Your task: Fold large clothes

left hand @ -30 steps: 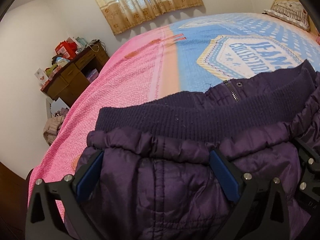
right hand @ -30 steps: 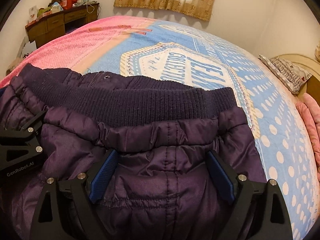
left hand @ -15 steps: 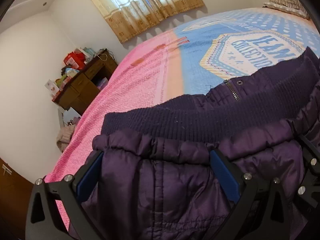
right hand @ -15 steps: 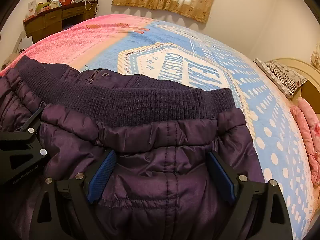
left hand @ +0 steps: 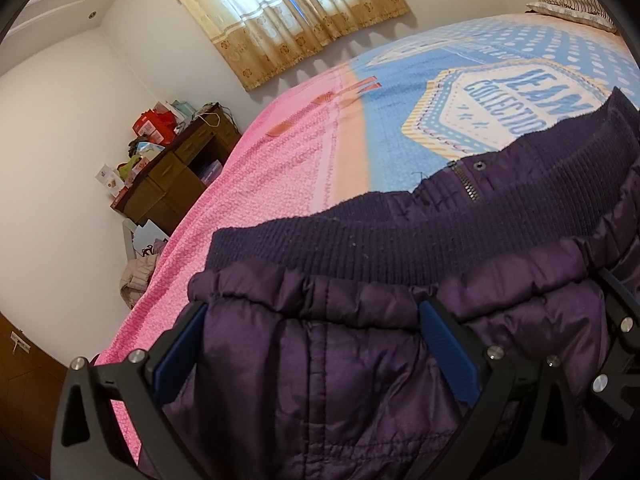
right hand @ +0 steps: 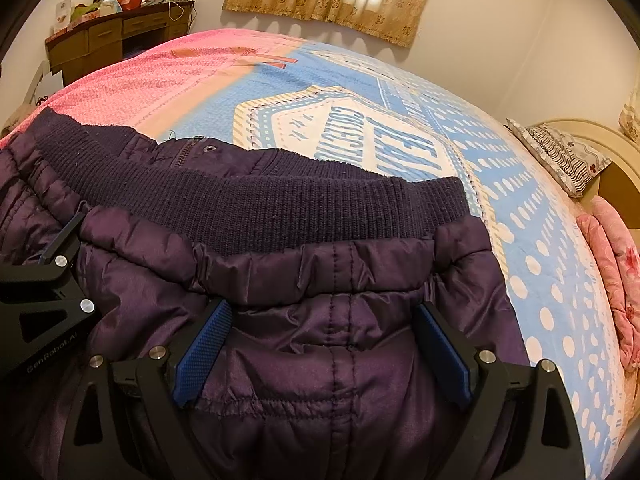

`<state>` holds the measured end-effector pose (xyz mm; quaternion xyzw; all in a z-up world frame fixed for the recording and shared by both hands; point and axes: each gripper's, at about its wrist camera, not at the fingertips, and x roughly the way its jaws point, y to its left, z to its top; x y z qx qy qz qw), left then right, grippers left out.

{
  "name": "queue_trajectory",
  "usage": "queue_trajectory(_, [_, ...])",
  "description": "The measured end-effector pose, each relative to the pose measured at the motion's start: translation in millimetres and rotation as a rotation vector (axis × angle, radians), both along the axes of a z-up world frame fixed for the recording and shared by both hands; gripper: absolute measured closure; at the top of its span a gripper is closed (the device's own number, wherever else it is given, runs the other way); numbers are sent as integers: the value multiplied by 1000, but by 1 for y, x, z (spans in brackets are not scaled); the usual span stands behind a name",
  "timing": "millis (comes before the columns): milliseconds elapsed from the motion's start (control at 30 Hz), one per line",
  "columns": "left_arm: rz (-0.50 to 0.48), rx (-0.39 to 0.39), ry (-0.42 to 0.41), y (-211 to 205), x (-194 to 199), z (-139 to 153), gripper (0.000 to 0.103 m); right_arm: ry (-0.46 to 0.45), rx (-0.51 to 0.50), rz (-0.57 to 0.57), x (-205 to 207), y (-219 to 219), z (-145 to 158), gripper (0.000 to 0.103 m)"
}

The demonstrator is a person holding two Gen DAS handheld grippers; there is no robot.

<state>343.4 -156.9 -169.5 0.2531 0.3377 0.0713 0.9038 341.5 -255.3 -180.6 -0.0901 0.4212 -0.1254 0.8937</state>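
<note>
Across the bed (right hand: 500,184) we see a cover that is pink on one side and blue with white dots on the other, and the purple jacket (left hand: 360,380) lies on its near part. We see shiny quilted fabric, gathered along a dark ribbed knit hem (right hand: 280,208), with a zipper (left hand: 466,184) and a snap beside it. Our left gripper (left hand: 312,340) has its jaws wide apart with the padded cloth bulging between them, and our right gripper (right hand: 324,340) stands the same way. Behind, a wooden desk (left hand: 172,184) carries a red box (left hand: 154,128) and other small things.
</note>
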Motion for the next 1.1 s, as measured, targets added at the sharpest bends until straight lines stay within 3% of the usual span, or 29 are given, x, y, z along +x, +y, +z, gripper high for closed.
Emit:
queue_trajectory(267, [-1, -5, 2, 1, -2, 2, 0, -4, 25, 5, 0, -3, 5, 10])
queue_trajectory(367, [-32, -44, 48, 9, -3, 14, 0, -21, 147, 48, -13, -19, 24, 10])
queue_trajectory(400, [-49, -89, 71, 18, -7, 24, 0, -70, 188, 47, -23, -28, 35, 10])
queue_trajectory(467, [-75, -156, 48, 35, -19, 42, 0, -152, 220, -4, -38, -50, 50, 10])
queue_trajectory(567, [-72, -162, -42, 66, -29, 57, 0, -142, 206, -76, -39, -78, 38, 10])
queue_trajectory(600, [-58, -162, -50, 73, -27, 54, 0, -125, 226, -87, -36, -82, 27, 10])
queue_trajectory(667, [-13, -162, 12, 85, -12, 33, 0, -107, 237, -95, -34, -84, 15, 10])
queue_trajectory(733, [1, -197, 56, 90, -4, 16, 0, -112, 186, -95, -32, -76, 14, 9])
queue_trajectory(1100, [15, -138, 26, 77, 2, 0, 0, 1, 175, -122, -17, -77, 1, 2])
